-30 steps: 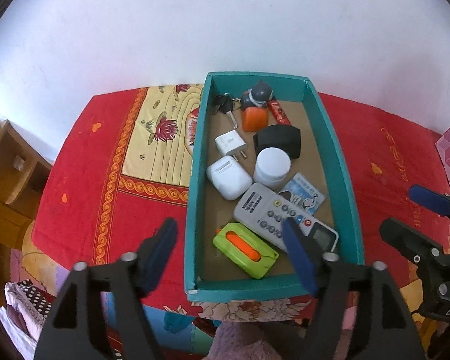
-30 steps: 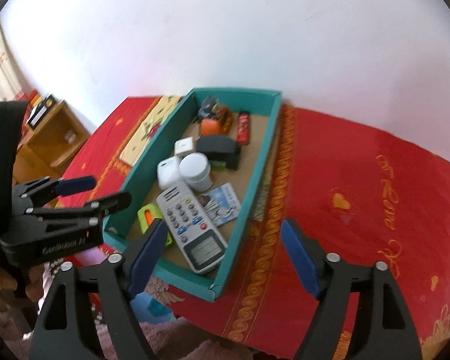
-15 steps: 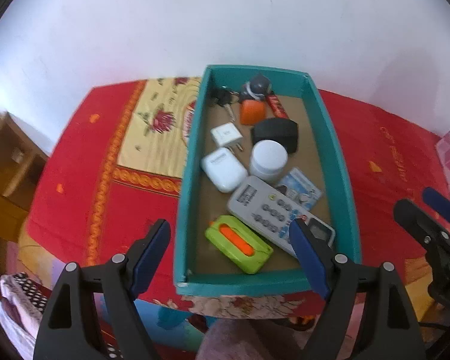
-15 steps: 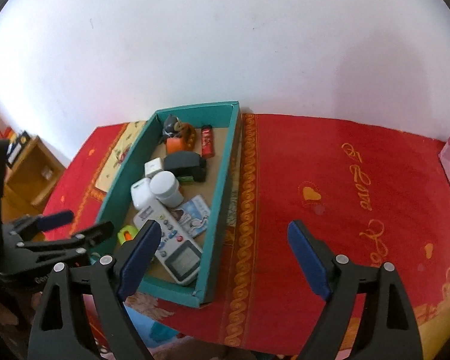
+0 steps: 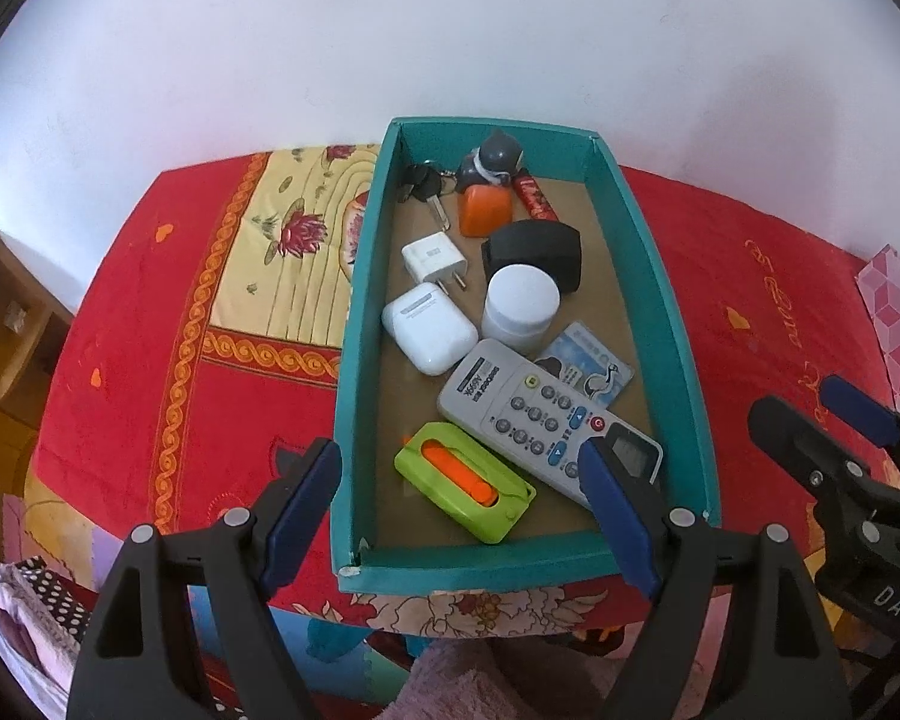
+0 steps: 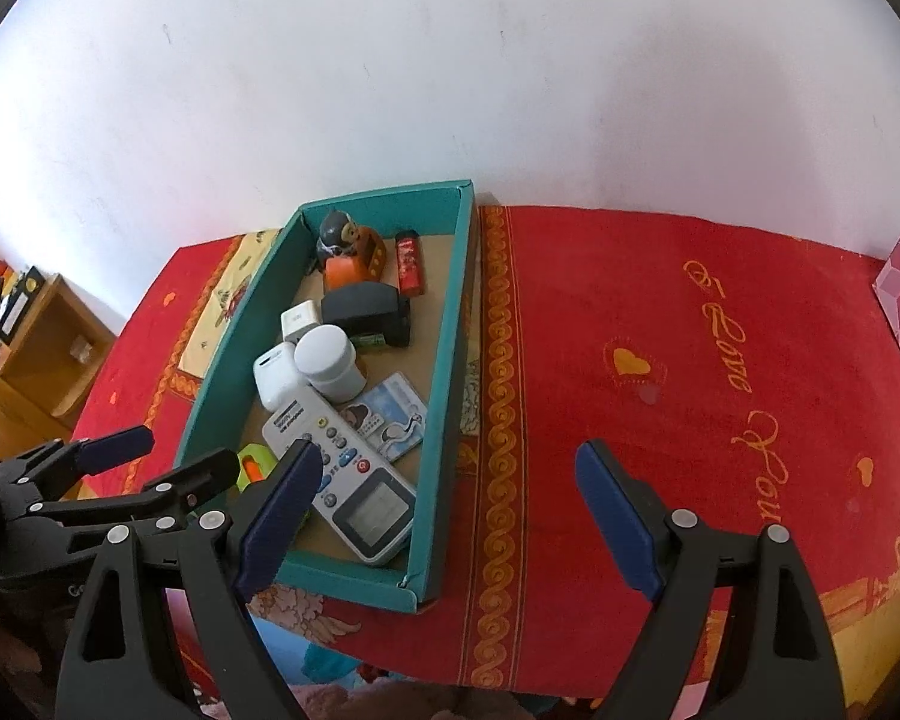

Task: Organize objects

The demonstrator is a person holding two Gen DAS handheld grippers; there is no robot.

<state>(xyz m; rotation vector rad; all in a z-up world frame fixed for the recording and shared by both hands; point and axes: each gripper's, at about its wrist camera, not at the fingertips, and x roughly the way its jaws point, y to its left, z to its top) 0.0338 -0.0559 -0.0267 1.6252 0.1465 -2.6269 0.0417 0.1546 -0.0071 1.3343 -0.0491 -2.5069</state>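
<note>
While both tongs hang empty with fingers spread wide, the teal cardboard box (image 5: 354, 324) lies ahead of the left tongs (image 5: 459, 516), left of the right tongs (image 6: 444, 510). A white remote control (image 5: 540, 414) and green plastic case (image 5: 465, 489) lie nearest the left tongs. Red patterned cloth (image 6: 660, 312) covers the table.

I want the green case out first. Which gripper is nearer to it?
Left. The left gripper hangs open right over the green case in the box; the right gripper is open beside the box, above the red cloth.
</note>
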